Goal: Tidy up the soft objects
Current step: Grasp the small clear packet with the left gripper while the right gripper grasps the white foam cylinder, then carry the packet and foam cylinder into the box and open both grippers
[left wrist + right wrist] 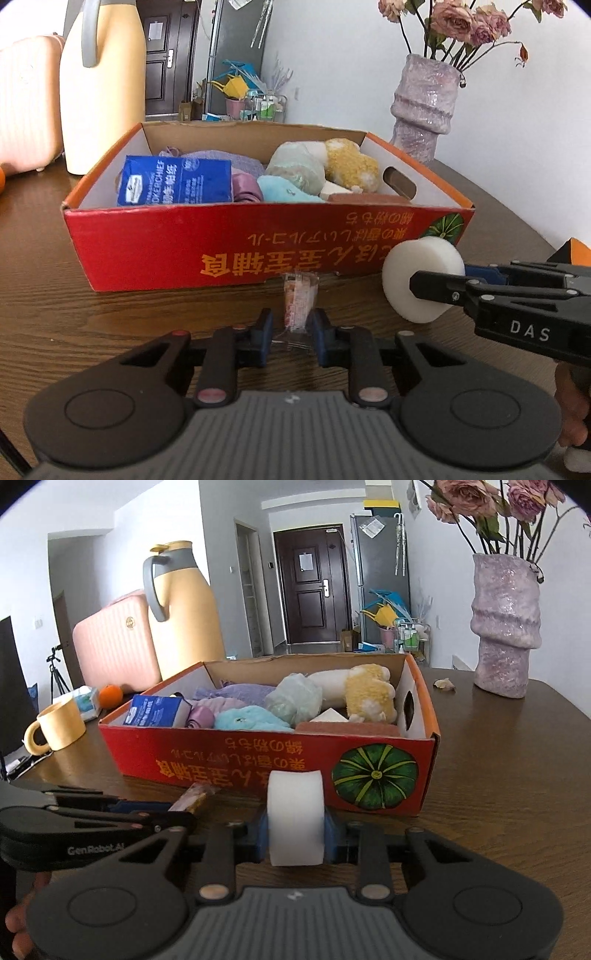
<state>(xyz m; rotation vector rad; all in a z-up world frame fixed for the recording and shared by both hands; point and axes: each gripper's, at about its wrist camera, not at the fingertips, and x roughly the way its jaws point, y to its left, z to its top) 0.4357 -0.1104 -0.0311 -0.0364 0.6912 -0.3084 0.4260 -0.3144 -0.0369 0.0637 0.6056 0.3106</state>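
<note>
The dark wooden surface (pixel 517 775) carries everything. On it stands a red cardboard box (pixel 258 760), open at the top, printed with yellow characters and a green pumpkin. Behind the box stand a pale yellow thermos jug (pixel 184 609) and a pink case (pixel 110 642); a lilac vase (pixel 504 627) of dried roses stands to the right, well apart from the box.

Inside the box lie a blue tissue pack (pixel 173 181) at the left, purple cloth (pixel 236 694) behind it, a yellow-and-white plush toy (pixel 369 694) at the right, a pale green bundle (pixel 295 166) beside it and a turquoise plush (pixel 247 718) near the front wall.

Just in front of the box, the right hand-held gripper (pixel 297 830) pinches a white foam roll (pixel 295 819) between its blue pads. To its left, the left hand-held gripper (pixel 291 332) has its pads drawn in on a small clear-wrapped packet (pixel 299 302), which stands up between them.
</note>
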